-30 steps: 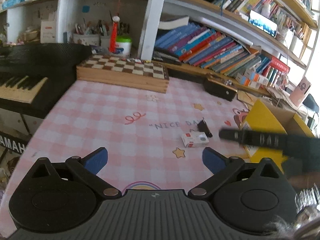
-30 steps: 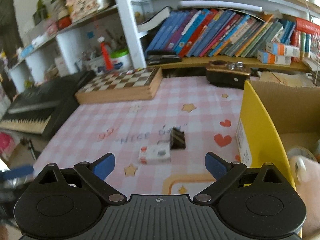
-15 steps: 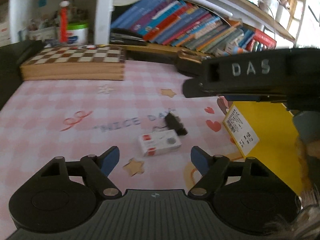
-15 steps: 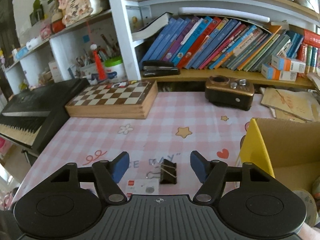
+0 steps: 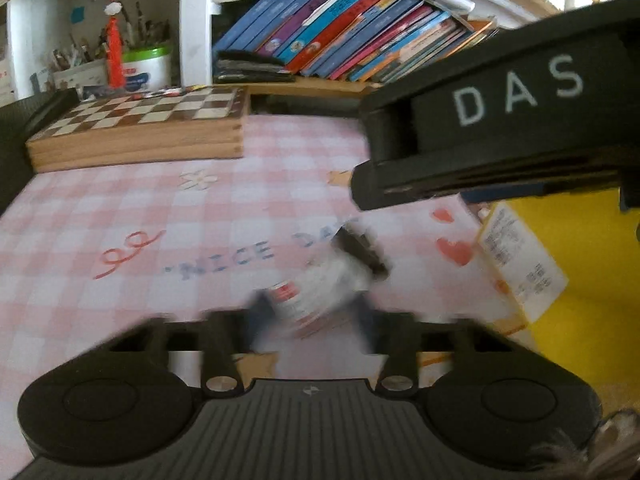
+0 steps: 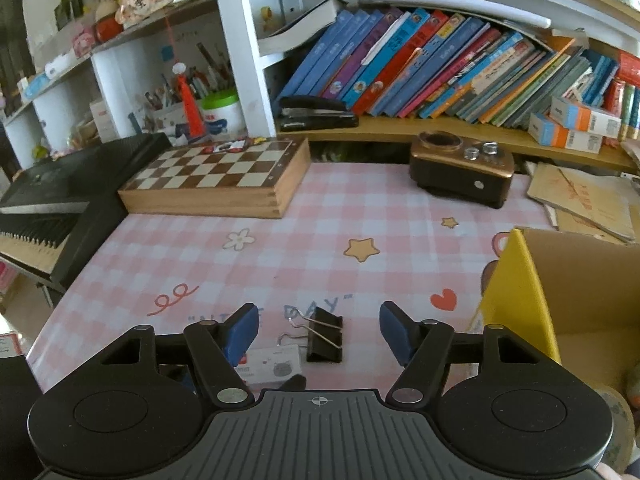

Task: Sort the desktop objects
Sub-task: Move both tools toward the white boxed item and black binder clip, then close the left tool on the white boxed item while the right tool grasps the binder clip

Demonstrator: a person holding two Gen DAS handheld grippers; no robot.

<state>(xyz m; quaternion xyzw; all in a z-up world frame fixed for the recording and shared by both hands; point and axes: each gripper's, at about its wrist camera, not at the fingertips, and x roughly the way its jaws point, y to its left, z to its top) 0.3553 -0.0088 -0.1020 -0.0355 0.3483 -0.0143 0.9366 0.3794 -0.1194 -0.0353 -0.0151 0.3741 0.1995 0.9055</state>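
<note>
A small white box with a red label [image 5: 320, 280] sits blurred between the blue fingers of my left gripper [image 5: 312, 312], which press on its two sides. Just behind it lies a black binder clip [image 5: 360, 248]. In the right wrist view the same binder clip [image 6: 324, 334] rests on the pink checked cloth, between the fingers of my right gripper [image 6: 318, 330] but apart from both pads. That gripper is open. The white box [image 6: 272, 364] shows just left of the clip. A black housing lettered DAS [image 5: 500, 120], part of the right gripper, crosses the upper right of the left wrist view.
A yellow cardboard box [image 6: 516, 292] stands open at the right. A wooden chessboard case [image 6: 216, 184], a brown radio [image 6: 460, 172] and a bookshelf [image 6: 440, 128] line the back. A black keyboard [image 6: 48, 200] borders the left.
My left gripper has come forward and down to the white box and closed its fingers onto it. My right gripper has narrowed and moved over the binder clip.
</note>
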